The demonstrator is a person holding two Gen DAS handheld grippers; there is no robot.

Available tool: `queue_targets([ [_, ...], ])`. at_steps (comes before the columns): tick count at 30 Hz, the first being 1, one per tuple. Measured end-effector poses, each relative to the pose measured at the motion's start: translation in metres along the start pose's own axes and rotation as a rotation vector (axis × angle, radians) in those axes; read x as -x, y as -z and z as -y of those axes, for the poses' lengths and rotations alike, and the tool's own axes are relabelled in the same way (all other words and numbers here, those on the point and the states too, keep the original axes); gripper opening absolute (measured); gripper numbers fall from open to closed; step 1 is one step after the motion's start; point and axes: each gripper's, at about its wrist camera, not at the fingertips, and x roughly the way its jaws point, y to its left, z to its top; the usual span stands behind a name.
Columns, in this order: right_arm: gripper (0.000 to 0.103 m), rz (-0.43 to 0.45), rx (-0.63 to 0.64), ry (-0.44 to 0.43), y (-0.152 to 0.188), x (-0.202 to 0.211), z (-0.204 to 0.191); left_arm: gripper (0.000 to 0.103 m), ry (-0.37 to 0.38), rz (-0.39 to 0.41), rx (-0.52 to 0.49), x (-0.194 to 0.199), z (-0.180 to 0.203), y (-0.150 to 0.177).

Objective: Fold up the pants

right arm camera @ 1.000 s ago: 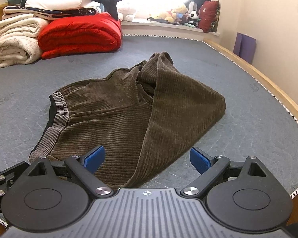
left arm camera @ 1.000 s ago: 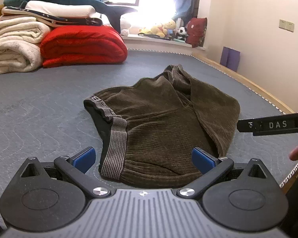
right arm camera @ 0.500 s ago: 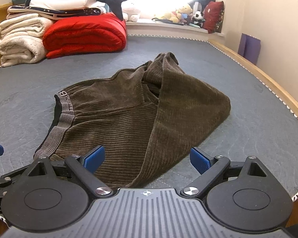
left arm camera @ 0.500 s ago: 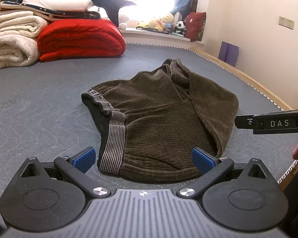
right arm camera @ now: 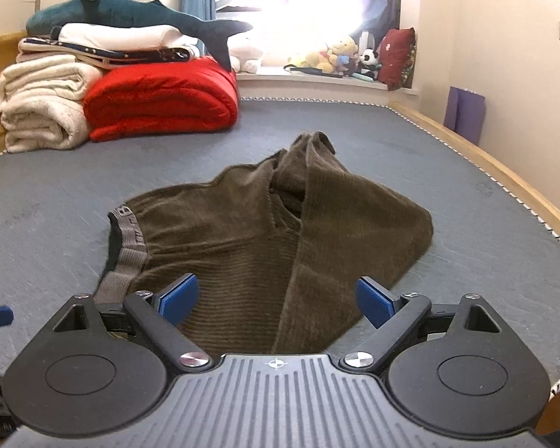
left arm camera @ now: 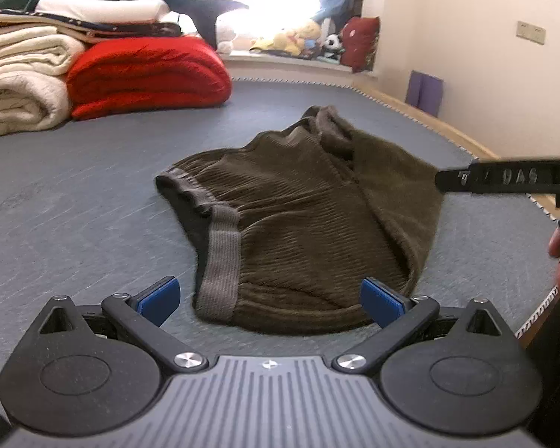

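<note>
place: a home bedroom
surface: grey quilted mattress [right arm camera: 448, 156]
bedding: folded red blanket [right arm camera: 160, 100], cream blankets [right arm camera: 41, 104]
toys: plush shark [right arm camera: 130, 15], stuffed animals on window sill [right arm camera: 336, 56]

Both wrist cameras looked low and forward along their open blue-padded fingers, close to the near edge of the grey quilted mattress [left arm camera: 74, 186]. Both views shared the crumpled olive-brown corduroy pants [left arm camera: 302, 231] [right arm camera: 265, 239], the folded red blanket [right arm camera: 160, 100] and the bright window.
</note>
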Motion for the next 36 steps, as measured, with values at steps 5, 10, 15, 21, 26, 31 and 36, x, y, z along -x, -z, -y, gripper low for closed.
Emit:
queue_targets([
  [5, 0.078, -0.006, -0.042, -0.030, -0.010, 0.001, -0.003, 0.037, 0.025, -0.012, 0.036, 0.007, -0.020, -0.018],
  [10, 0.051, -0.036, -0.116, -0.055, -0.015, -0.003, 0.006, 0.020, 0.074, -0.020, 0.035, 0.006, -0.037, -0.035],
  [15, 0.040, -0.083, -0.183, -0.105, -0.012, -0.009, 0.015, 0.021, 0.136, -0.102, 0.082, -0.027, -0.060, -0.037],
  [21, 0.040, -0.165, -0.169, -0.116, -0.002, -0.020, 0.022, 0.040, 0.148, -0.194, 0.275, -0.102, -0.100, -0.031],
  [26, 0.040, -0.240, -0.143, -0.102, 0.011, -0.029, 0.026, 0.053, 0.180, -0.233, 0.441, -0.159, -0.126, -0.026],
  [31, 0.040, -0.268, -0.141, -0.091, 0.014, -0.037, 0.031, 0.059, 0.270, -0.213, 0.537, -0.197, -0.137, -0.031],
  [36, 0.041, -0.271, -0.147, -0.126, 0.009, -0.044, 0.028, 0.073, 0.314, -0.208, 0.529, -0.227, -0.127, -0.048],
])
